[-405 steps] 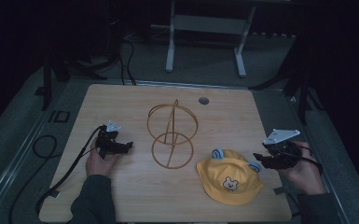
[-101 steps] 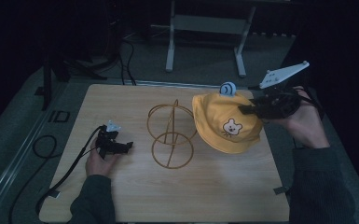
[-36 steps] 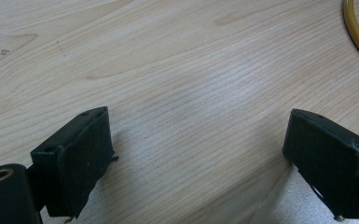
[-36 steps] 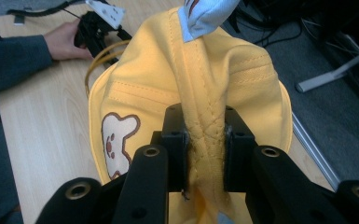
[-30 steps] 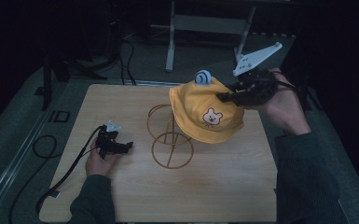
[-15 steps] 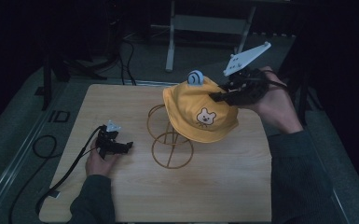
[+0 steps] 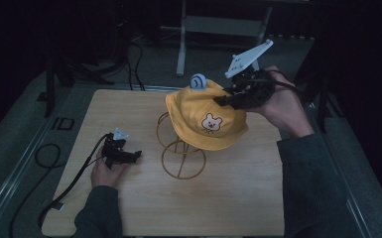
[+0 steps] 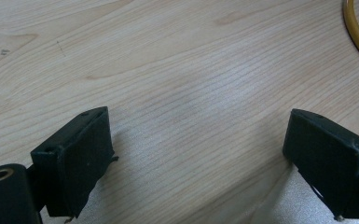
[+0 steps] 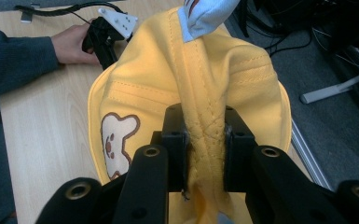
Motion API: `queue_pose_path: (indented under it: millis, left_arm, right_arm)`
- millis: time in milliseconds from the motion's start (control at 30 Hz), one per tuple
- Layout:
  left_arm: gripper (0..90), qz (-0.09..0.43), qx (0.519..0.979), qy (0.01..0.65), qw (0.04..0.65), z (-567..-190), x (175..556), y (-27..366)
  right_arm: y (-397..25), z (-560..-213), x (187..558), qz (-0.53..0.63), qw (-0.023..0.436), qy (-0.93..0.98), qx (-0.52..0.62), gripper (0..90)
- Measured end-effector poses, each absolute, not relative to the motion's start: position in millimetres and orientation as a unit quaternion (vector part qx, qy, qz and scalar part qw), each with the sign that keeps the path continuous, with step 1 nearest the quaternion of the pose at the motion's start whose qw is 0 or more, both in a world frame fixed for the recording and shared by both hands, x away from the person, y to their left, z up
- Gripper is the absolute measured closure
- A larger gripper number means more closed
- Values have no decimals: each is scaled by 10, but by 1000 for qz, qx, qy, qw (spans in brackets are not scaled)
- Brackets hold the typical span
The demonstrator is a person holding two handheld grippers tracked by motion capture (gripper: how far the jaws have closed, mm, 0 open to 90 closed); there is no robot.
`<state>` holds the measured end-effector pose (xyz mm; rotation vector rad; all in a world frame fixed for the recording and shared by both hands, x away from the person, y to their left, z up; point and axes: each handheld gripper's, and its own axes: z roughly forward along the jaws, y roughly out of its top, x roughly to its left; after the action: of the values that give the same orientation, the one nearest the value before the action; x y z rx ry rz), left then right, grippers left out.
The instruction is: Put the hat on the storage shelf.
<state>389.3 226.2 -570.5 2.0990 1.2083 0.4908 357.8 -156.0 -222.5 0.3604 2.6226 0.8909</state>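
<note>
A yellow hat (image 7: 206, 119) with a bear face and a pale blue ear hangs over the top of a golden wire stand (image 7: 181, 158) at the table's middle. My right gripper (image 7: 226, 100) is shut on a fold of the hat's crown (image 9: 205, 126), held above the stand from the right. The hat covers the stand's upper ring. My left gripper (image 7: 135, 155) rests on the wooden table (image 7: 238, 198) left of the stand, its jaws wide apart with only bare wood (image 8: 196, 116) between them. An arc of the stand's base ring (image 8: 356, 32) shows at the upper right of the left gripper view.
A black cable (image 7: 74, 181) trails from the left gripper toward the table's near left edge. A grey metal frame (image 7: 213, 25) stands on the floor beyond the table's far edge. Dark floor surrounds the table.
My right gripper has carried the hat from the table's right side up and leftward, and it now hangs over the stand's top. The left gripper has stayed still.
</note>
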Motion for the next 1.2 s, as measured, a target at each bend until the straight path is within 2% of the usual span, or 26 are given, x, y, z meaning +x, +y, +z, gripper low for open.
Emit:
queue_pose_path:
  millis: [1200]
  left_arm:
    - [80, 188, 802, 462, 329, -5706, 3893, 2262]
  right_arm:
    - [-1067, -2301, 3780, 258, 143, 951, 93, 753]
